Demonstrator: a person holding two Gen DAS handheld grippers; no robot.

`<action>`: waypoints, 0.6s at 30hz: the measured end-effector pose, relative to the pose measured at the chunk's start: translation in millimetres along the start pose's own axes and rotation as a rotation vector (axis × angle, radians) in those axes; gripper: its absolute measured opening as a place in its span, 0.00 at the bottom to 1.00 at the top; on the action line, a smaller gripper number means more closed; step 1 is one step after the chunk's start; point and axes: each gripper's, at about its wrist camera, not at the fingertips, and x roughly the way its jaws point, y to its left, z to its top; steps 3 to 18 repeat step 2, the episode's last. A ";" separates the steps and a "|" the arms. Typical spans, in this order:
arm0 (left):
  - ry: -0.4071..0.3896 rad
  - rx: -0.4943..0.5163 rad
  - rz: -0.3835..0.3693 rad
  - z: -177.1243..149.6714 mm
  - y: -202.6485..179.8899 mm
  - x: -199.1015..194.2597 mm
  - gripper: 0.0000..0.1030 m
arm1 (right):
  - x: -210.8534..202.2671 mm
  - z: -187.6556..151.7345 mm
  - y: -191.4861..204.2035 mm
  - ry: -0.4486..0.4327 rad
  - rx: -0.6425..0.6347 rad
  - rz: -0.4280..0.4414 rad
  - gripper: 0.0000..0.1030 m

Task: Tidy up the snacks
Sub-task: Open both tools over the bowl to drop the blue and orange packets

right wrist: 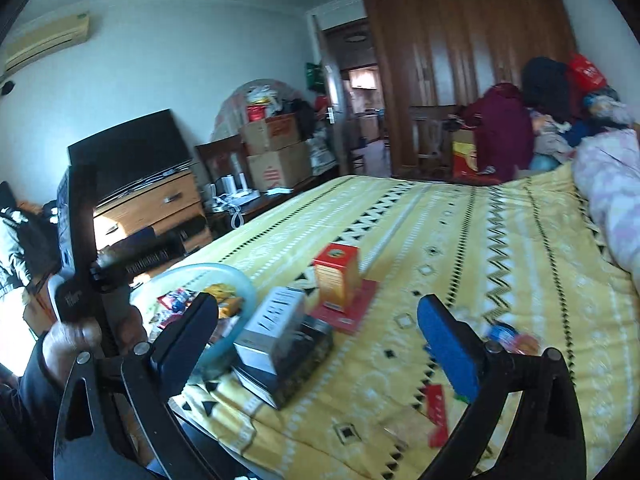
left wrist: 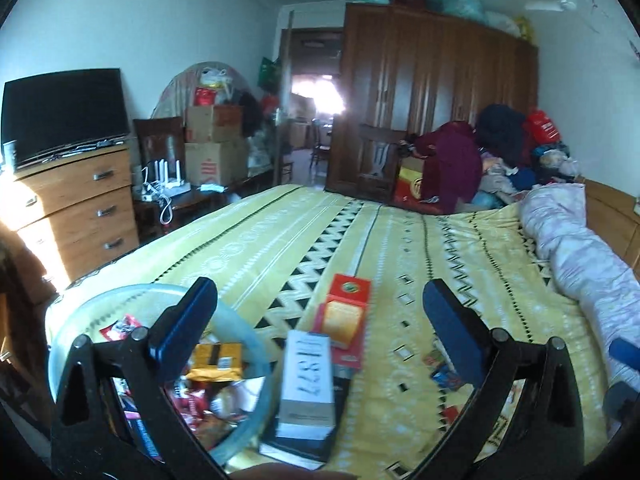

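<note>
Left gripper [left wrist: 320, 312]: jaws wide, nothing between them.
Right gripper [right wrist: 318, 326]: jaws wide, empty.
Bowl [left wrist: 64, 332]: on bedspread [left wrist: 400, 240], already holds several snack packets [left wrist: 216, 360].
Boxes [left wrist: 306, 384]: stacked beside the bowl.
Remaining: loose packets [right wrist: 508, 336] on the right, apparently unsorted.

Between the spread fingers of the left gripper [left wrist: 320, 312] a white box [left wrist: 307, 384] lies on a dark box [left wrist: 304, 446] on the bed [left wrist: 400, 240], and just beyond stands a red box [left wrist: 347, 320]. A bowl [left wrist: 240, 320] of snack packets [left wrist: 216, 360] sits behind its left finger. Loose packets [left wrist: 444, 374] lie by its right finger. Ahead of the right gripper [right wrist: 318, 320] the same boxes sit left of centre, with a rolled quilt [right wrist: 608, 184] far right.
</note>
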 end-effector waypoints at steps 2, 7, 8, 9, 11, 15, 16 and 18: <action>-0.008 0.017 -0.006 2.5 -16.3 -3.1 1.00 | -13.9 -5.9 -20.2 -0.004 0.031 -0.018 0.99; -0.008 0.017 -0.006 2.5 -16.3 -3.1 1.00 | -13.9 -5.9 -20.2 -0.004 0.031 -0.018 0.99; -0.008 0.017 -0.006 2.5 -16.3 -3.1 1.00 | -13.9 -5.9 -20.2 -0.004 0.031 -0.018 0.99; -0.008 0.017 -0.006 2.5 -16.3 -3.1 1.00 | -13.9 -5.9 -20.2 -0.004 0.031 -0.018 0.99; -0.008 0.017 -0.006 2.5 -16.3 -3.1 1.00 | -13.9 -5.9 -20.2 -0.004 0.031 -0.018 0.99; -0.008 0.017 -0.006 2.5 -16.3 -3.1 1.00 | -13.9 -5.9 -20.2 -0.004 0.031 -0.018 0.99; -0.008 0.017 -0.006 2.5 -16.3 -3.1 1.00 | -13.9 -5.9 -20.2 -0.004 0.031 -0.018 0.99; -0.008 0.017 -0.006 2.5 -16.3 -3.1 1.00 | -13.9 -5.9 -20.2 -0.004 0.031 -0.018 0.99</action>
